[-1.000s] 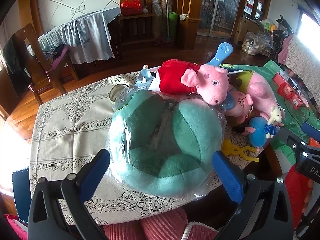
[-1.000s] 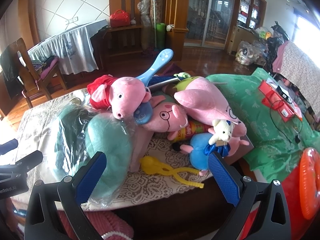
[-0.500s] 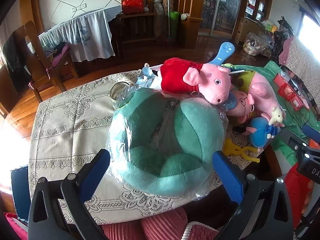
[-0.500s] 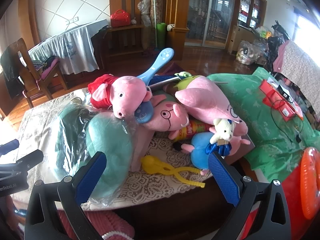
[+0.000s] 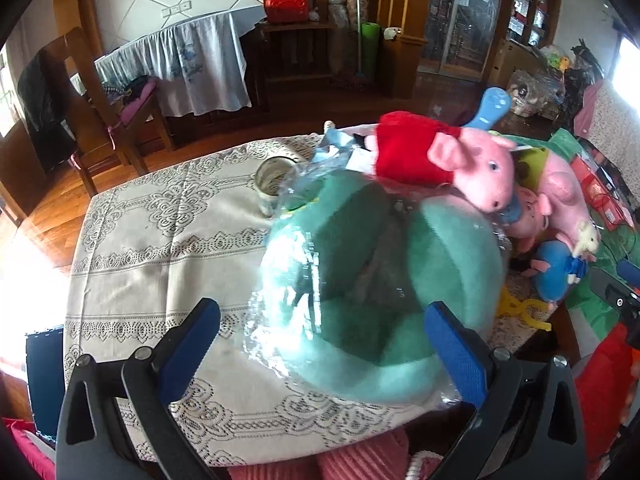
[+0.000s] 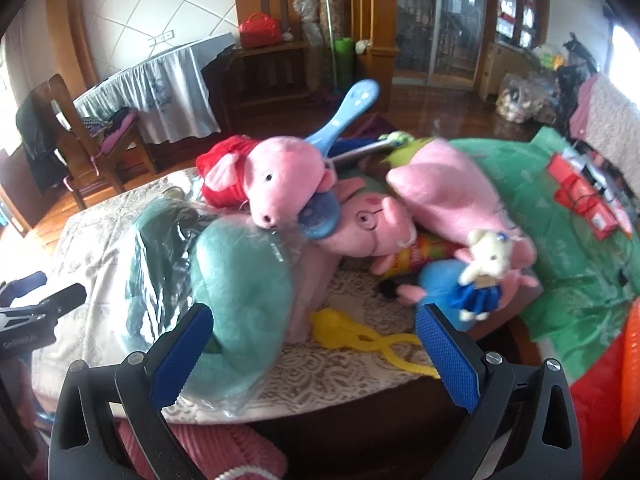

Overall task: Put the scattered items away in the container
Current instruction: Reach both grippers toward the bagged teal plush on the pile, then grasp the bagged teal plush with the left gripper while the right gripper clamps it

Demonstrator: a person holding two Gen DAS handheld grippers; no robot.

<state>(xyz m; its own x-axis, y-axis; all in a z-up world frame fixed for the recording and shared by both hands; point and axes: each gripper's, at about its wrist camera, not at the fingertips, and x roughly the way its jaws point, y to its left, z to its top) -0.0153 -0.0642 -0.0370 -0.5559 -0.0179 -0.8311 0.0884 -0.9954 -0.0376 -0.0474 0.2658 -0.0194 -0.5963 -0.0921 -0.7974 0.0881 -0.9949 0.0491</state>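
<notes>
The lace tablecloth (image 5: 160,248) spreads across the table, and at its near edge sits the biggest item of the lot — a green plush cushion in clear plastic wrap (image 5: 384,280), filling the middle of the left wrist view and lying at 9 o'clock in the right wrist view (image 6: 236,276). The left gripper (image 5: 324,344) hangs right over the cushion's near side, jaws spread wide, gripping nothing; the right-hand pad (image 5: 456,352) overlaps the cushion's rim, though contact cannot be told. The right gripper (image 6: 316,348) is likewise released, empty, its fingers framing the cushion's edge and the table rim.

At 1 o'clock from the cushion lies a pink pig plush in a red dress (image 6: 272,180), its head resting on the cushion's top. Behind it a larger pink pig plush (image 6: 448,192) sprawls at 2 o'clock, with a pig plush wearing glasses (image 6: 368,224) wedged between them. A small blue-bodied plush (image 6: 452,284) lies at 3 o'clock, a white toy animal (image 6: 488,256) on it. Yellow plastic tongs (image 6: 360,336) lie flat on the lace between the right gripper's fingers. A blue paddle (image 6: 352,108) sticks up at 12 o'clock — and a glass jar (image 5: 274,184) stands just beyond the cushion.
</notes>
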